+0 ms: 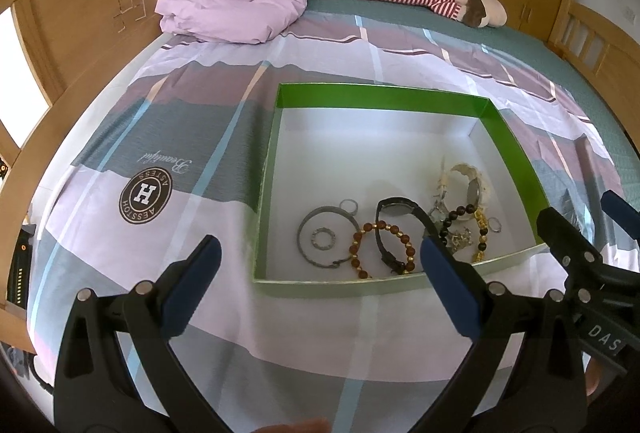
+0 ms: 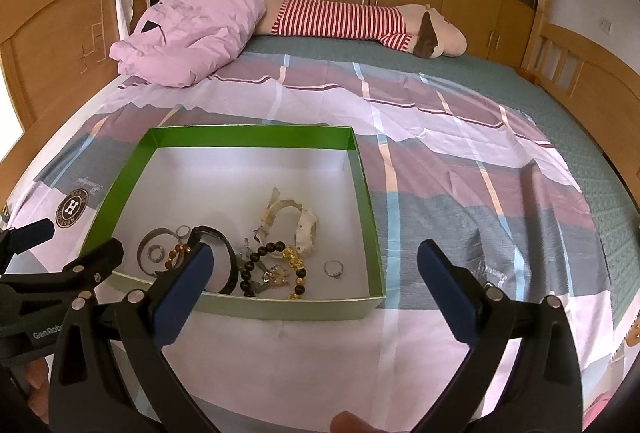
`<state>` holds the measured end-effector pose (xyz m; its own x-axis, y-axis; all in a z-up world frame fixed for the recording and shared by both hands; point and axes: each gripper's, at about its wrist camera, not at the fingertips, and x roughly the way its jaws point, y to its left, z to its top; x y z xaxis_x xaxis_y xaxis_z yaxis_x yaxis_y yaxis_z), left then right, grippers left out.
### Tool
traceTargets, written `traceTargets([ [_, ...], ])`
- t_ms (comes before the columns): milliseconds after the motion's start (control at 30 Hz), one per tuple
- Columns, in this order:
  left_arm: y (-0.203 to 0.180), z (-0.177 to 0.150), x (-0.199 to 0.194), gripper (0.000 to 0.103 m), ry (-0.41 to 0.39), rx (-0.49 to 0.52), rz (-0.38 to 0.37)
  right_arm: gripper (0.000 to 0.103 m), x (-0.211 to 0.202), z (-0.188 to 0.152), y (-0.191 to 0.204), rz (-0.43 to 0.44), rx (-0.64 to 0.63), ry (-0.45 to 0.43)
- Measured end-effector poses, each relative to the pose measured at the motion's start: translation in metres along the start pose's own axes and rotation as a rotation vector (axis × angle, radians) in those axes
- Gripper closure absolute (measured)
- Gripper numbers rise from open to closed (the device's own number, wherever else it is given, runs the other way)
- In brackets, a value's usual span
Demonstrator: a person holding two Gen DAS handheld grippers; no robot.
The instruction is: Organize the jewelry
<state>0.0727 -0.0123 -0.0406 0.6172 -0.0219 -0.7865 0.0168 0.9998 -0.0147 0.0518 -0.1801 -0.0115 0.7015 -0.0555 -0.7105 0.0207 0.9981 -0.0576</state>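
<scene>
Both tools, left & right, are held wide, empty, near the box; jewelry is gathered inside, prob. for sorting.

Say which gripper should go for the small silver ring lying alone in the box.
Right, probably. The ring lies on the box's right side, just ahead of the open right gripper. The left gripper, also open, faces the left-hand bangle.

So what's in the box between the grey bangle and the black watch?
In the left wrist view, a brown and gold bead bracelet lies between the grey bangle and the black watch, overlapping the watch strap. The green box holds all three.
</scene>
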Motion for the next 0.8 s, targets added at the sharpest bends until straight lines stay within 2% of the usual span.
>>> traceTargets([
  [800,0.0000,0.0005,0.0008,0.002,0.003,0.010,0.015,0.001,0.0007,-0.0014,-0.0004,0.000,0.005,0.008],
])
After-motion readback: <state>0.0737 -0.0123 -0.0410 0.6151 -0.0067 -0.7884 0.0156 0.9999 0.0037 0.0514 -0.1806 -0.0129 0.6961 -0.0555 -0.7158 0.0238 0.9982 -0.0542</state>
